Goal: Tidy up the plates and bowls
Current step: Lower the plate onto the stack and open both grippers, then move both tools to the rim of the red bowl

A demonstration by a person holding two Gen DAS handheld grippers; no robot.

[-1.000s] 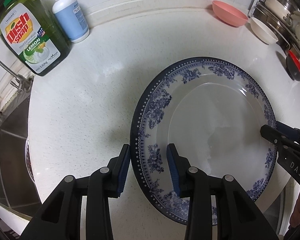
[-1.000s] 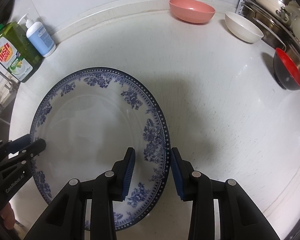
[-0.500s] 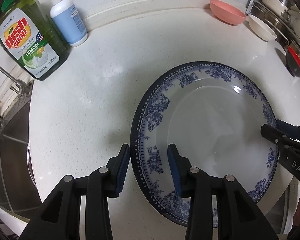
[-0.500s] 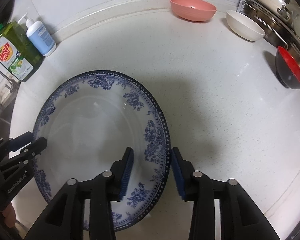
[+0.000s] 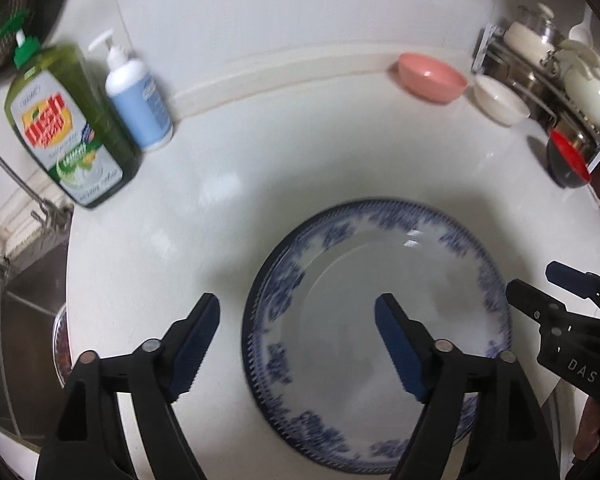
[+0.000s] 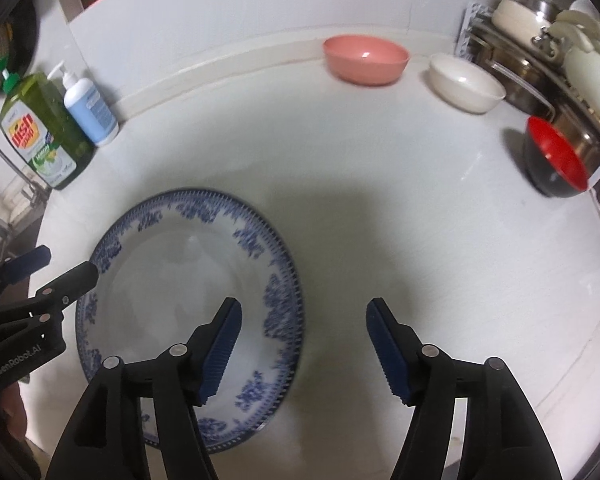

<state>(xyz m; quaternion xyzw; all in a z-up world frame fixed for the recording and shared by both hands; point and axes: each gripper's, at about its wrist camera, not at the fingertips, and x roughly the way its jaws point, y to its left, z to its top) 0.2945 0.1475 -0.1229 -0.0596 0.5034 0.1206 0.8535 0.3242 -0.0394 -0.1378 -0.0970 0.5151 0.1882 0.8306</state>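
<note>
A large white plate with a blue floral rim [image 5: 340, 272] lies flat on the white counter [image 5: 220, 200], held by neither gripper. My left gripper [image 5: 298, 308] is open, its jaws spread wide over the plate's left rim. My right gripper [image 6: 304, 312] is open as well, straddling the right rim of the plate [image 6: 172, 272]. Each gripper shows in the other's view: the right gripper [image 5: 534, 278] and the left gripper [image 6: 64, 261]. At the back stand a pink bowl [image 6: 366, 60], a white bowl [image 6: 466, 84] and a red-lined black bowl [image 6: 556, 160].
A green dish soap bottle [image 5: 68, 128] and a blue pump bottle [image 5: 138, 92] stand at the back left. The sink [image 5: 20, 320] drops off on the left. A metal rack with pots [image 6: 540, 40] fills the back right corner.
Both grippers have gone from nearly shut on the plate's rims to wide open and have pulled back a little. The plate stays flat on the counter.
</note>
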